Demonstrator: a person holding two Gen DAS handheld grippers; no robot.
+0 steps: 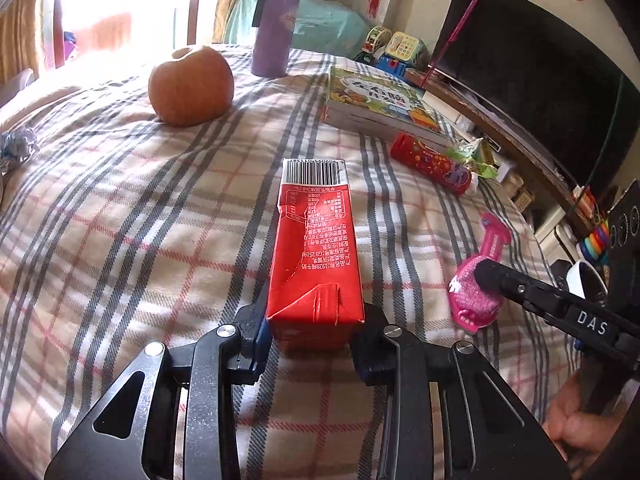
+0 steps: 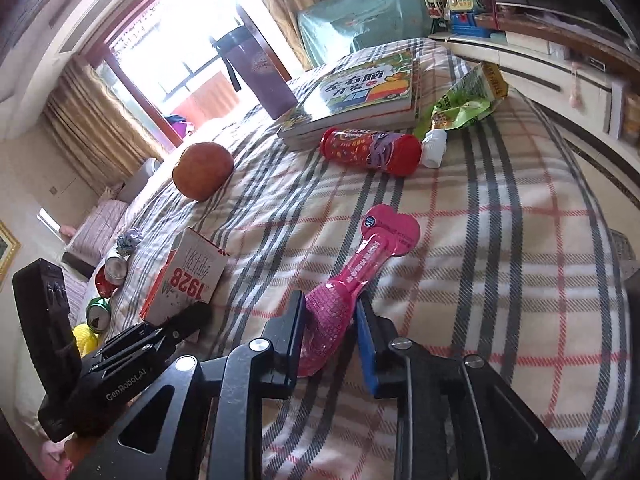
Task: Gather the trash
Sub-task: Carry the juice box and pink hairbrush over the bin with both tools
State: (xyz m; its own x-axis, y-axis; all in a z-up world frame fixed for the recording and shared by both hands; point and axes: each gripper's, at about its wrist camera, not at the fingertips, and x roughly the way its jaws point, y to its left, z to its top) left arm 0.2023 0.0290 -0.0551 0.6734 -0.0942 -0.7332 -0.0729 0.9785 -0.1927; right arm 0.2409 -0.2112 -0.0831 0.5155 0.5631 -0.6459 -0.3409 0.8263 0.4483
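Note:
A red milk carton [image 1: 316,256] lies on the plaid bedspread; my left gripper [image 1: 314,328] is shut on its near end. The carton also shows in the right wrist view [image 2: 188,280]. A pink plastic package [image 2: 352,276] with a heart-shaped end lies on the bed; my right gripper [image 2: 328,332] is shut on its near end. In the left wrist view the pink package [image 1: 476,280] sits to the right under the right gripper's finger. A green snack bag [image 2: 468,100], a red tube [image 2: 372,148] and a crumpled paper ball [image 1: 18,146] also lie on the bed.
An apple [image 1: 191,86], a purple bottle [image 1: 276,24] and stacked picture books [image 1: 380,104] sit farther back. Cans [image 2: 108,276] lie at the bed's left edge. A TV [image 1: 532,68] and toys [image 1: 400,50] stand along the right.

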